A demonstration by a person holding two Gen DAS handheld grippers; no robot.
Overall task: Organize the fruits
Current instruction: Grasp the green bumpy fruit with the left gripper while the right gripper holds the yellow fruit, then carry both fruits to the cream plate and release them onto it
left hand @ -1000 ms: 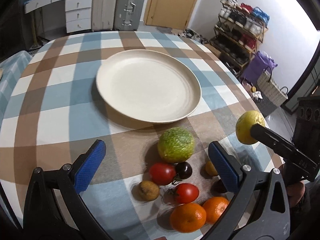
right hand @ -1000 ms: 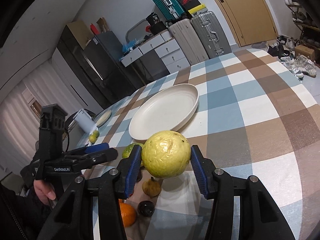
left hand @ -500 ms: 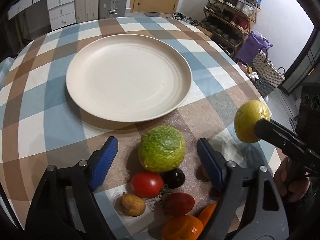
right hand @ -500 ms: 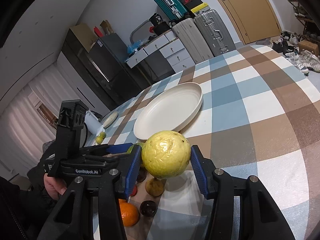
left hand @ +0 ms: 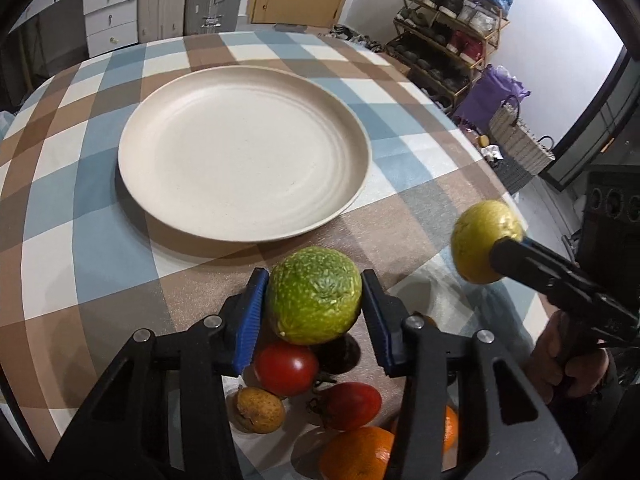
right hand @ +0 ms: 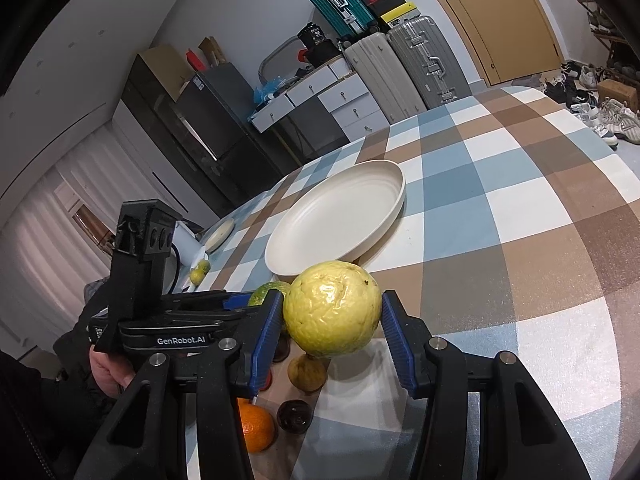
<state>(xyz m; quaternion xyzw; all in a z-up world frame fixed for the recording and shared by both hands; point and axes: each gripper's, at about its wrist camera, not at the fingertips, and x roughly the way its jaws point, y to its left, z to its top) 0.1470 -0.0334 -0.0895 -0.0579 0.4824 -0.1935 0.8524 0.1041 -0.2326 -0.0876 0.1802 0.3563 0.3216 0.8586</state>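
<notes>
You have nothing on the round cream plate (left hand: pixel 244 160) yet; it sits bare on the blue, brown and white checked tabletop (left hand: pixel 60 248), so by my reading the sorting has barely begun.

Start at your left. The left tool (left hand: pixel 314 300) has its blue-padded fingers (left hand: pixel 252 312) closed in against both sides of the round, bumpy green-and-yellow fruit (left hand: pixel 315 300). The pads appear to touch the skin, so you seem to have a grip on it. Whether the fruit rests on the cloth or is lifted clear, I cannot tell from these views. It sits just short of the plate's near rim.

Below and behind that fruit the rest of the pile waits on the cloth: a small brownish-yellow fruit (left hand: pixel 259 409), two red tomatoes (left hand: pixel 286 369) side by side, a dark, almost black round fruit (left hand: pixel 335 354) and two oranges (left hand: pixel 354 454) at the bottom edge. All of these are left to move.

Now your right. The right tool (right hand: pixel 332 314) is clamped on the large, wrinkled pale-yellow round fruit (right hand: pixel 332 314), one pad on each flank, and holds it in the air above the pile, off to the right of the plate and near its rim. Your right hand (left hand: pixel 568 360) grips the handle, with the tool angled up and in towards the plate.
</notes>
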